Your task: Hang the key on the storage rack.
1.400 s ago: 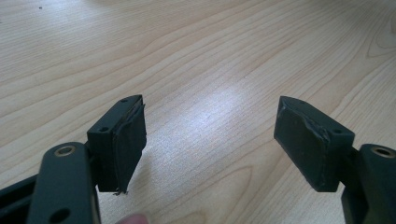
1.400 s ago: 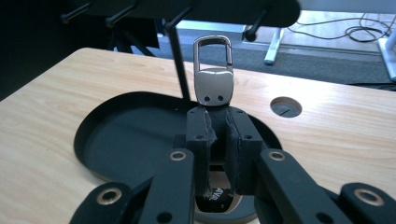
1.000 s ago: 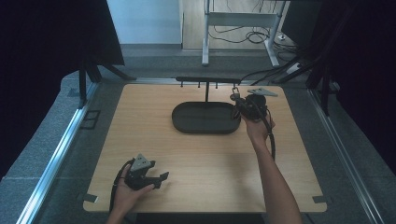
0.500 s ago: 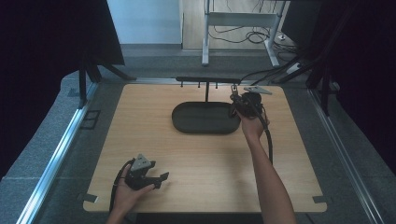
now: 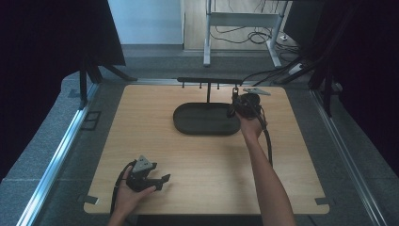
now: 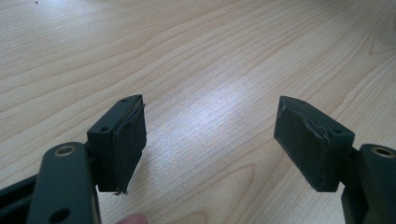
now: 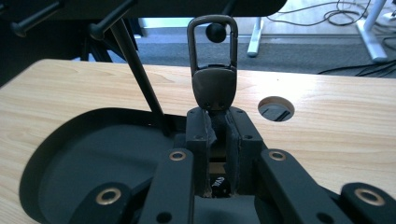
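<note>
Keychain clasp (image 7: 212,70), a metal loop on a dark tab, was pinched by its lower end between the shut jaws of the right tongs (image 7: 216,122); loop stood upright above the jaws, close in front of a ball-tipped peg (image 7: 215,31) of the rack; whether loop touched the peg could not be told. In the high view, right tongs (image 5: 234,104) were held up at the right end of the oval black tray (image 5: 206,118), just under the rack's crossbar (image 5: 209,81); right hand (image 5: 251,127) gripped them from behind, with the cable running back along the forearm. Rack's slanted post (image 7: 140,72) rose from the tray's far side; a round hole (image 7: 276,108) in the bench (image 5: 155,127) lay to the right of the clasp in the right gripper view. Left tongs (image 5: 160,180) rested low at the bench's near left corner in the left hand (image 5: 126,197); in the left gripper view, left tongs (image 6: 210,140) stood wide apart with bare wood between them; pads (image 6: 130,140) looked worn at the edges.
</note>
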